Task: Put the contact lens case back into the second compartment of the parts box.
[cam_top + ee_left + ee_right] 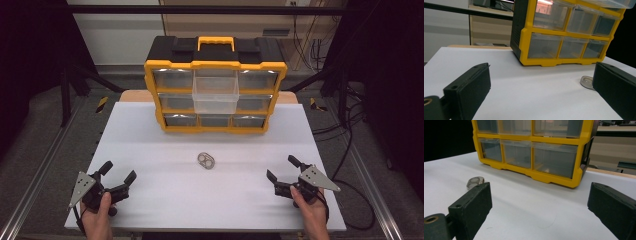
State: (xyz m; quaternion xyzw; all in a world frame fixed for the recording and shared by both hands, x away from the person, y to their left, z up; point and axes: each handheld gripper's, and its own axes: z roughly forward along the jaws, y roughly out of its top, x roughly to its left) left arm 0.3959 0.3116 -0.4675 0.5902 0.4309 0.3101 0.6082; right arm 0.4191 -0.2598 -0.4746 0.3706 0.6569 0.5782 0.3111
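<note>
Small metal piece (206,161) with two round holes lying flat on the white tabletop (150,130), in front of the yellow drawer cabinet (215,91) and well apart from it, roughly on the cabinet's centre line. Middle drawer (215,94) of the cabinet pulled out toward the near edge, clear plastic, contents not readable. Long axis of the metal piece running slightly slantwise, from the cabinet's left toward the near right. Left gripper (118,172) near the front left corner of the tabletop, right gripper (284,167) near the front right corner, both well short of the piece and both farther from the cabinet than the piece is. From the left gripper view, piece (587,82) sitting ahead and off to the right, partly hidden behind that side's jaw; from the right gripper view, piece (474,182) ahead and off to the left, just above that side's jaw. Distances to the two grippers look about equal; right perhaps a touch nearer, hard to say. Jaws of both grippers spread wide, holding nothing, touching nothing, only bare tabletop between them. Judged next: an inward and forward reach by either hand, jaws turned to close across the short width of the piece.
</note>
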